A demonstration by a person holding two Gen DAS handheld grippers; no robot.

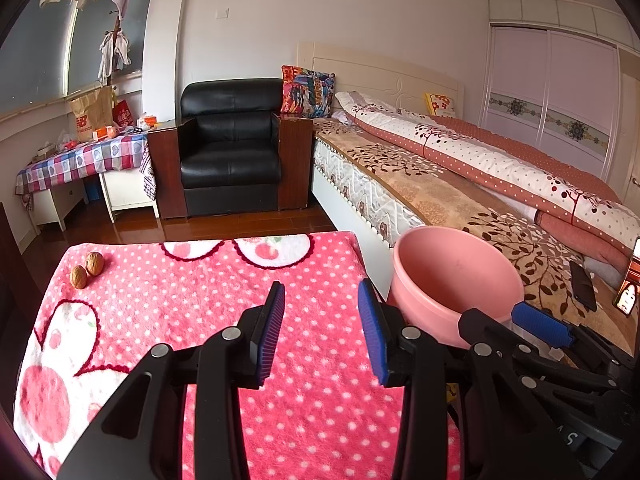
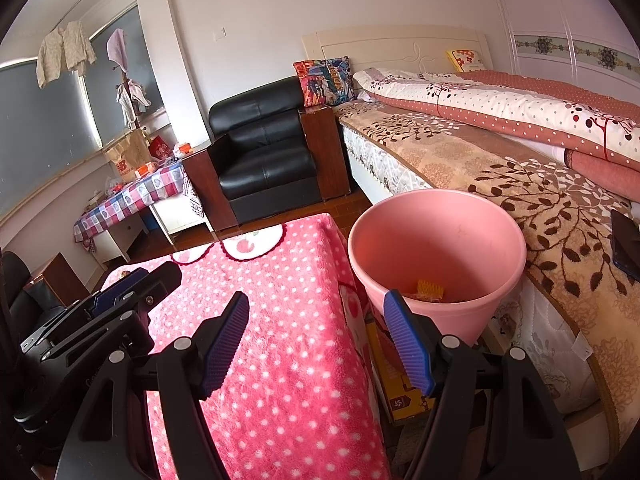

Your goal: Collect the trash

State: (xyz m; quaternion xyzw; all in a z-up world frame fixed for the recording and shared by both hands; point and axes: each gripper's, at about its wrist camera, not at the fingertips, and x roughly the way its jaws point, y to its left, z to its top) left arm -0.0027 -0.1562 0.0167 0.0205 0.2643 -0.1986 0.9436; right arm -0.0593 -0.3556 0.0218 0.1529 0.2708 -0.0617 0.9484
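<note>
Both black hand-held grippers, the left gripper (image 1: 322,330) and right gripper (image 2: 316,344), hang wide and empty over a fluffy pink polka-dot blanket (image 1: 208,304), where two wrinkled brown walnuts (image 1: 88,269) lie beside a smooth pink plastic bin (image 2: 436,240) holding yellow scraps (image 2: 430,290); a distant paper bag (image 1: 93,114) reads "new balance".

pink dotted table (image 1: 200,320), two walnuts (image 1: 87,269)
</note>
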